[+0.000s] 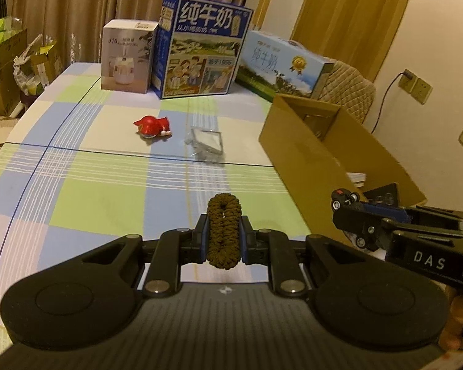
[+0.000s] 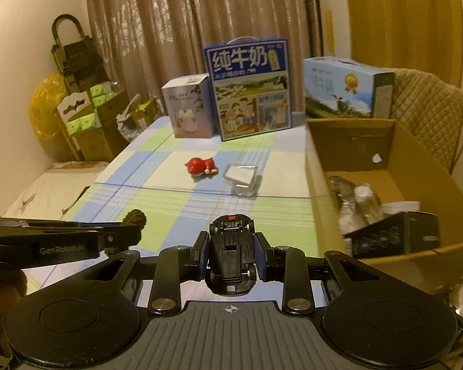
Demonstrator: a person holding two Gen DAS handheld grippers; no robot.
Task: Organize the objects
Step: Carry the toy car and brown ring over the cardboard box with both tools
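The left gripper [image 1: 224, 236] is clenched on a brown braided loop [image 1: 224, 231] at lower centre of the left wrist view, above the checked tablecloth [image 1: 108, 178]. The right gripper [image 2: 232, 260] grips a black toy car [image 2: 232, 256], underside up, at lower centre of its own view.

Only the right wrist view looks down into the cardboard box [image 2: 423, 160] at right: a black carton [image 2: 398, 236] and crumpled clear wrapping [image 2: 355, 197] lie inside, blurred and hard to identify. The left wrist view shows mostly the box's outer wall [image 1: 299, 160] and a sliver of its contents.

Both views show the red figurine [image 1: 152, 126] and the clear plastic packet [image 1: 206, 141] near each other mid-table, with a white box [image 1: 128, 57] and two milk cartons [image 1: 200, 46] behind. The loop appears in the right view only as a tip [image 2: 135, 218] at left, the rest hidden by the left gripper.
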